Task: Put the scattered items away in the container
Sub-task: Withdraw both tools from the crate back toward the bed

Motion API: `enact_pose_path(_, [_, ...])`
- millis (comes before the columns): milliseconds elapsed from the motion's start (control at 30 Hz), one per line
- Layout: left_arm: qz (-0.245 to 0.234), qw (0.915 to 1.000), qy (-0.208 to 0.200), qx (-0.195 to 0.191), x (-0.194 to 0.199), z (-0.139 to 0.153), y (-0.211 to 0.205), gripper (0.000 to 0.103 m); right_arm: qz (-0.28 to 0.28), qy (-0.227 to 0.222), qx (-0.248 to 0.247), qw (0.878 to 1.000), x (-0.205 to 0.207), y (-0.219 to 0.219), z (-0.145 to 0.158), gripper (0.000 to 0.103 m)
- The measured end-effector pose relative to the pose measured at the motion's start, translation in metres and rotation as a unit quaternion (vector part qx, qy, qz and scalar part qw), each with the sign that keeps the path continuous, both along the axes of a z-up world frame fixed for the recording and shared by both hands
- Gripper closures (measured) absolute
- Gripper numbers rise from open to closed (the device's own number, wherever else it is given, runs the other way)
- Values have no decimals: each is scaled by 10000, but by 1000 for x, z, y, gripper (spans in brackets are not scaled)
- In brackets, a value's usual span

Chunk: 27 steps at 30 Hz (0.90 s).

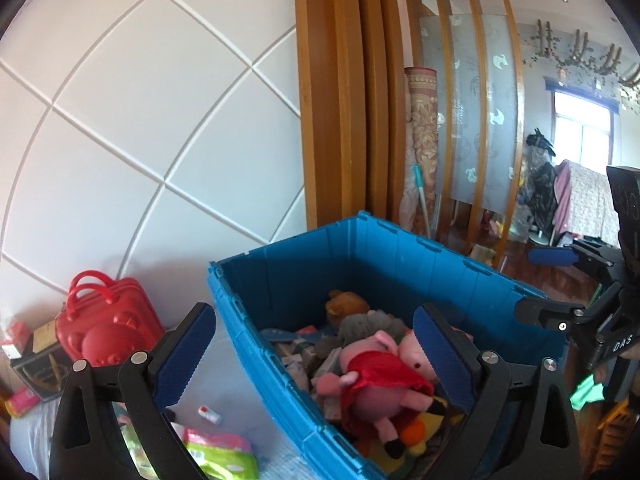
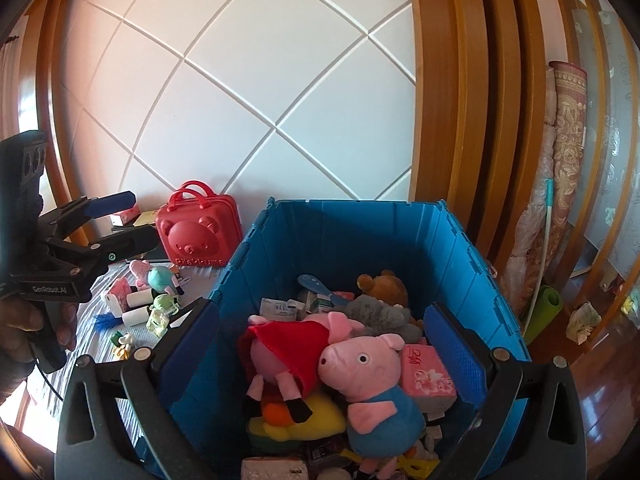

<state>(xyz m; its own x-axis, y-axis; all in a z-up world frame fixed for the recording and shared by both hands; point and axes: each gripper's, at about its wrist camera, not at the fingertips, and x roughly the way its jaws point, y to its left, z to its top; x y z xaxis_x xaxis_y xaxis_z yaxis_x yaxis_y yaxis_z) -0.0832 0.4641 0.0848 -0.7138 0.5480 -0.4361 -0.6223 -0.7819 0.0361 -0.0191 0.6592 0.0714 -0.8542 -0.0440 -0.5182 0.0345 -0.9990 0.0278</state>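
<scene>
A blue plastic crate (image 1: pixel 256 316) (image 2: pixel 360 232) holds many toys. A pink pig plush in a red dress (image 1: pixel 380 376) (image 2: pixel 288 344) and a pink pig plush in a blue shirt (image 2: pixel 372 376) lie on top, with a brown bear (image 2: pixel 384 284) behind. My left gripper (image 1: pixel 316 352) is open and empty above the crate's left wall. My right gripper (image 2: pixel 324 344) is open and empty above the crate. Scattered small items (image 2: pixel 148 300) and a green and pink pack (image 1: pixel 220 452) lie on the cloth left of the crate.
A red bear-faced case (image 1: pixel 104 328) (image 2: pixel 200 232) stands against the white panelled wall. A rolled rug (image 2: pixel 560 160) and a green mat roll (image 2: pixel 544 312) lean at the right. The right gripper shows in the left wrist view (image 1: pixel 560 284); the left one shows in the right wrist view (image 2: pixel 120 220).
</scene>
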Motion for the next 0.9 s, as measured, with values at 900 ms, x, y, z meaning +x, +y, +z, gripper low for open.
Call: enact_pose_path(900, [1802,9776,-1001,-425,-14,-105,-295,3,1674,-415,54,9850,-58,-256,-61,0])
